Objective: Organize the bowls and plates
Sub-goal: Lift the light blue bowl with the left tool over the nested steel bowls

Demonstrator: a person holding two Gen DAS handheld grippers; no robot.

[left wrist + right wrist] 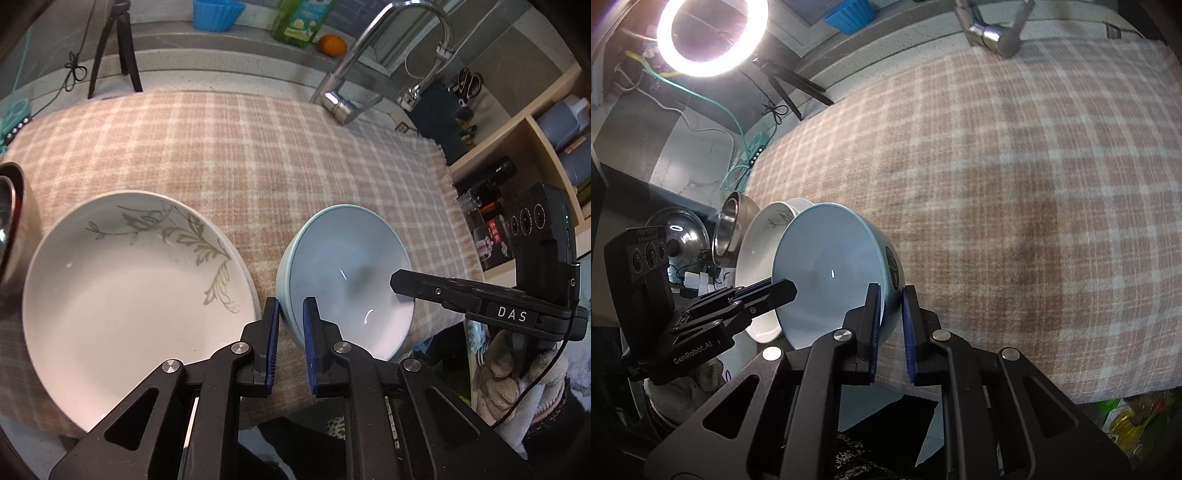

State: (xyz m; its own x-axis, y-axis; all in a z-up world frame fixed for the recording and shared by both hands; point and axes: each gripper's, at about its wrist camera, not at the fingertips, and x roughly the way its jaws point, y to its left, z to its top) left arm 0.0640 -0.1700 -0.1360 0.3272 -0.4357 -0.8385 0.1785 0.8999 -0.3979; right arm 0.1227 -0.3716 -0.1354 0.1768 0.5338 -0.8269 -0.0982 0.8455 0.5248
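Observation:
A pale blue bowl sits on the checked cloth near its front right corner. My left gripper is shut on the bowl's left rim, one blue pad inside and one outside. My right gripper grips the opposite rim. The right wrist view shows that rim of the blue bowl pinched between my right gripper, with my left gripper on the far side. A white plate with a grey leaf pattern lies just left of the bowl. I cannot tell whether the bowl is off the cloth.
A steel bowl stands left of the plate, with a pot lid beyond it. A faucet, a tripod, an orange and a blue cup line the back. A shelf with bottles is at right. A ring light glares.

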